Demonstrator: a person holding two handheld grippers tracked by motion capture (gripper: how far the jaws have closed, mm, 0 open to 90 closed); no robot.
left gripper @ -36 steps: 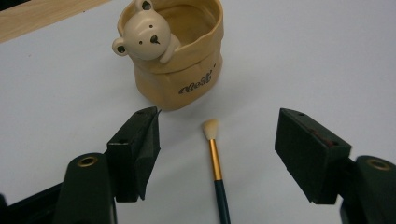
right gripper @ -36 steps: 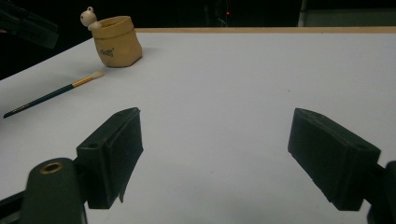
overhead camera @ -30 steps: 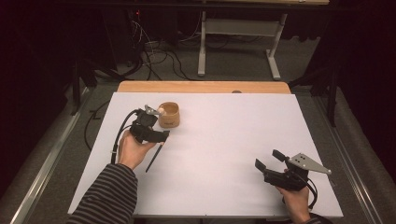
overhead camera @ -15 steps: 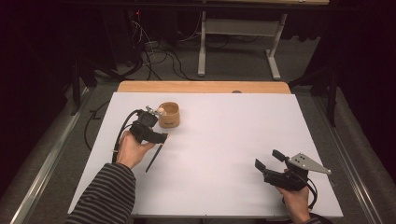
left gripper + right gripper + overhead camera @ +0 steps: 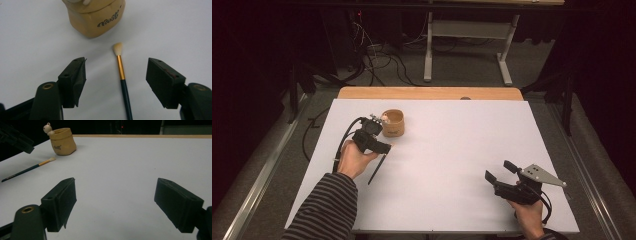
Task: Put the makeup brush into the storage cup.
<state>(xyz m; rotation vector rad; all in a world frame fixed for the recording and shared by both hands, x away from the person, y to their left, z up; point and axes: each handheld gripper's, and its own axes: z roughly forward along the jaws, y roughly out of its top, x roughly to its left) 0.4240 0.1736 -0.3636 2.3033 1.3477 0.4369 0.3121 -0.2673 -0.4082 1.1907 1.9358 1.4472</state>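
Paintbrush: lies flat on the counter at left centre of the high view, between the spread jaws of the left gripper, touching neither; bristles just short of the pot.
Counter: white sheet, wooden edge at top.
Right gripper: lower right, jaws apart, holding nothing.
Pot: tan, small figure on rim, upper left, just beyond the brush tip.
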